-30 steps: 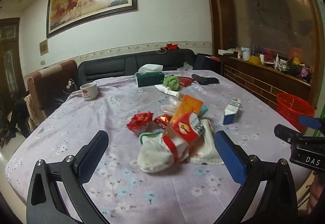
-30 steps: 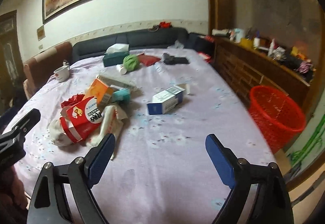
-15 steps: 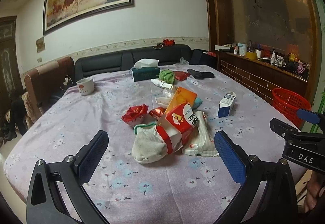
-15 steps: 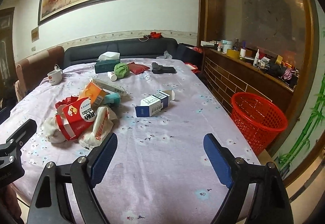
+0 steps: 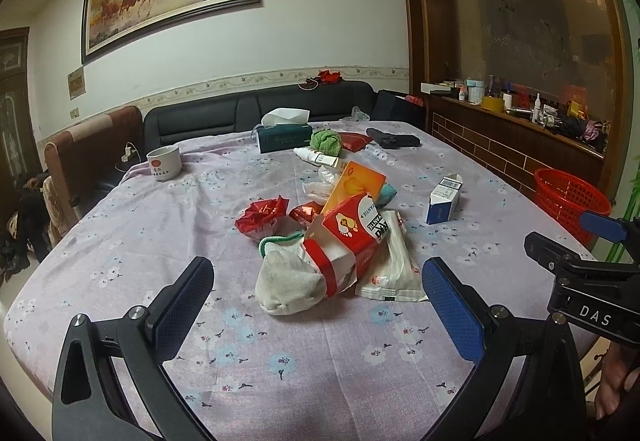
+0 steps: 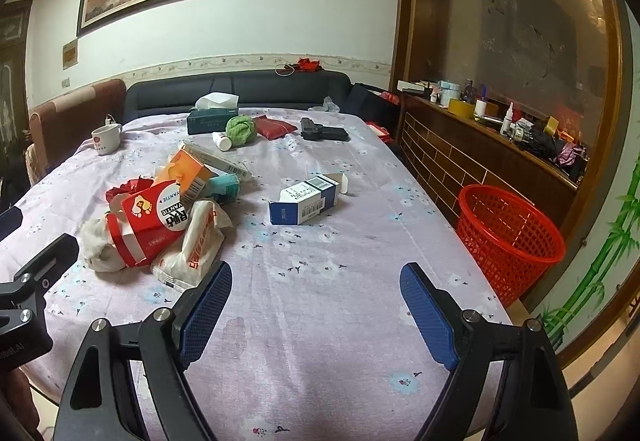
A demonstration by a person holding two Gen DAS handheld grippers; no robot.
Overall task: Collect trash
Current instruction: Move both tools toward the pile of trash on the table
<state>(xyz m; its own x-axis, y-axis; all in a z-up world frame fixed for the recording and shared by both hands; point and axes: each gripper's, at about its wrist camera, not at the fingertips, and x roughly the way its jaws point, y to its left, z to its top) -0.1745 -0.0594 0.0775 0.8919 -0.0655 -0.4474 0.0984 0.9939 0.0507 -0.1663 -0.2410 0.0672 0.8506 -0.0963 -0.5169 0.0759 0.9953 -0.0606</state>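
A heap of trash lies mid-table: a red and white box [image 5: 352, 237] [image 6: 156, 217] over a grey sock [image 5: 288, 281], a white packet [image 5: 396, 265] [image 6: 196, 245], an orange box [image 5: 354, 185] [image 6: 186, 173] and red wrappers [image 5: 262, 215]. A blue and white carton [image 5: 442, 199] [image 6: 306, 199] lies apart to the right. A red mesh basket [image 5: 570, 201] [image 6: 508, 237] stands on the floor right of the table. My left gripper [image 5: 316, 305] is open and empty, just short of the heap. My right gripper [image 6: 316, 313] is open and empty over bare cloth.
The table has a lilac flowered cloth [image 5: 140, 225]. At the back stand a white mug [image 5: 164, 161], a green tissue box [image 5: 284, 135], a green cloth ball [image 5: 326, 141], a red pouch [image 6: 276, 127] and a black item [image 6: 322, 131]. A cluttered wooden sideboard [image 6: 480, 145] runs along the right.
Both grippers have pulled back a little from the table and levelled out, so the heap sits farther off. Both stayed open. Nothing on the table moved.
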